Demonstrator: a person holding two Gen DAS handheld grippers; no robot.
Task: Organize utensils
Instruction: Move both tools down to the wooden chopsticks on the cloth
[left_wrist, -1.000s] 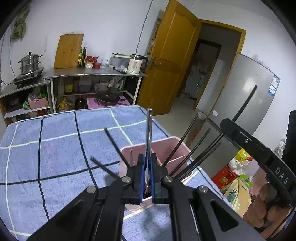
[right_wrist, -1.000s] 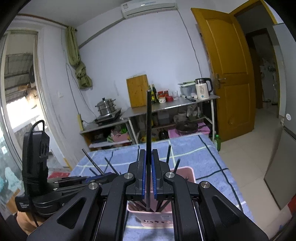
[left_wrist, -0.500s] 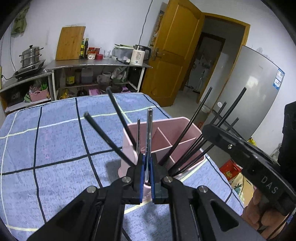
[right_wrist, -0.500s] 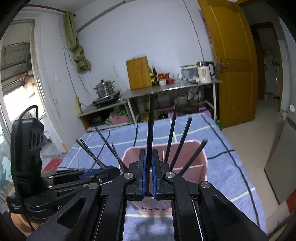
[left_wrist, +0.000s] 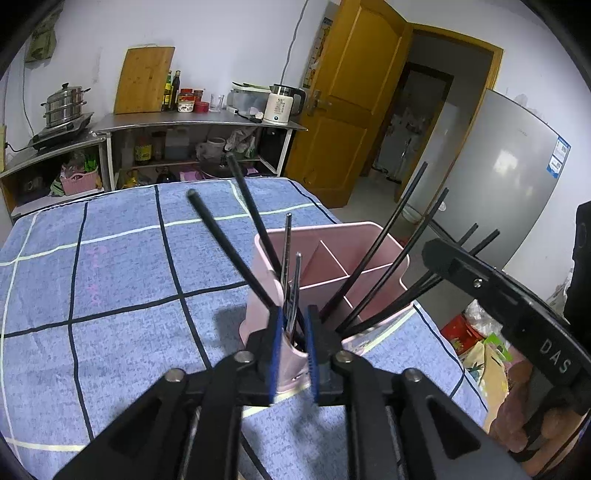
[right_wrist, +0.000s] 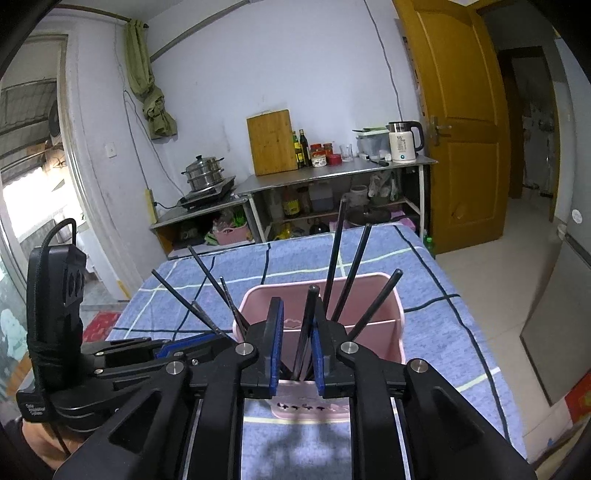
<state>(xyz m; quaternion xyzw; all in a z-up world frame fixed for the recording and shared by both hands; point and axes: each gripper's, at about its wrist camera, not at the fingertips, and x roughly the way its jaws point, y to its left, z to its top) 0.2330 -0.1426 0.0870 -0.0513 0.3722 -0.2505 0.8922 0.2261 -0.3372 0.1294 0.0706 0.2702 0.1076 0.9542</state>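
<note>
From the left wrist camera, the left gripper (left_wrist: 291, 354) hung over the near corner of the pink holder (left_wrist: 369, 236), which stood on the blue checked cloth (left_wrist: 110, 277) of the bench. Its jaws were opening, and a thin metal chopstick (left_wrist: 294, 288) stood between them, clear of both blue pads, its lower end already inside the compartment; it looked just released so it could settle upright beside the one next to it. Two black chopsticks (left_wrist: 221, 240) leaned out of that compartment toward 11 o'clock, and several more fanned toward 2 o'clock from the neighbouring section. The right gripper (left_wrist: 517, 306) reached in from 3 o'clock.

From the right wrist camera, the right gripper (right_wrist: 297, 350) sat directly above the holder's (right_wrist: 391, 291) near compartment. Its jaws were opening too; a black chopstick (right_wrist: 308, 325) stood between them, tilted toward the right-hand pad, though contact could not be told. Its foot was down in the holder, so it probably needed no more support. Three black sticks (right_wrist: 354, 266) leaned toward 1 o'clock behind it. The left gripper (right_wrist: 177, 345) lay at 9 o'clock.
</note>
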